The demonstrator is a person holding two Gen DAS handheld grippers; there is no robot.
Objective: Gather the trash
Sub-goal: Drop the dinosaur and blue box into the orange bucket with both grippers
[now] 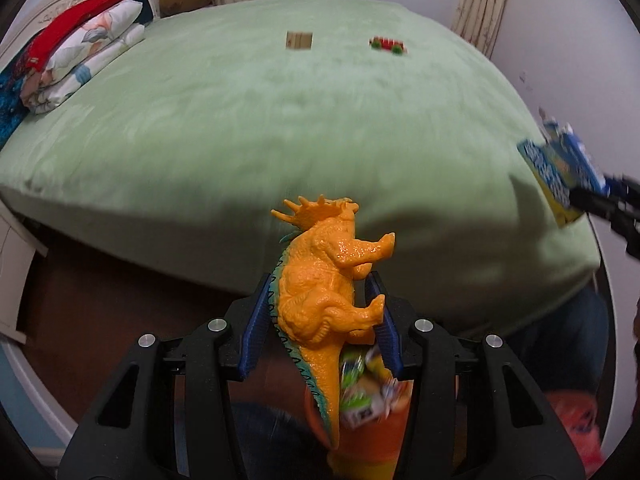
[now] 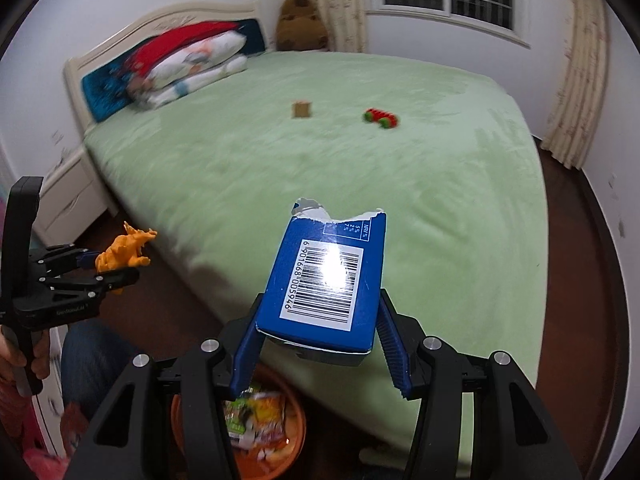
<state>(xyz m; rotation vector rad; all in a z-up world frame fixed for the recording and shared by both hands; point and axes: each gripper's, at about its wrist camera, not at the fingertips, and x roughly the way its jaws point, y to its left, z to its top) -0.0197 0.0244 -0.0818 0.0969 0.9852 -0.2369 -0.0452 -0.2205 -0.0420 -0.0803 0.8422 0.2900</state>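
My left gripper [image 1: 320,304] is shut on an orange toy dinosaur [image 1: 320,288], held over the bed's near edge; it also shows in the right wrist view [image 2: 124,254]. My right gripper [image 2: 320,320] is shut on a torn blue carton with a barcode [image 2: 324,280], which also shows at the right of the left wrist view [image 1: 560,172]. An orange bin [image 2: 296,420] holding several wrappers stands on the floor below both grippers, also seen in the left wrist view [image 1: 396,440]. A small brown box [image 2: 301,109] and a red and green toy car [image 2: 381,117] lie on the green bed [image 2: 360,168].
Folded bedding and pillows [image 2: 192,68] lie at the headboard. A brown plush toy [image 2: 300,24] sits at the bed's far corner. A white nightstand [image 2: 72,200] stands left of the bed. Curtains [image 2: 576,92] hang at the right. Dark wood floor [image 2: 592,300] surrounds the bed.
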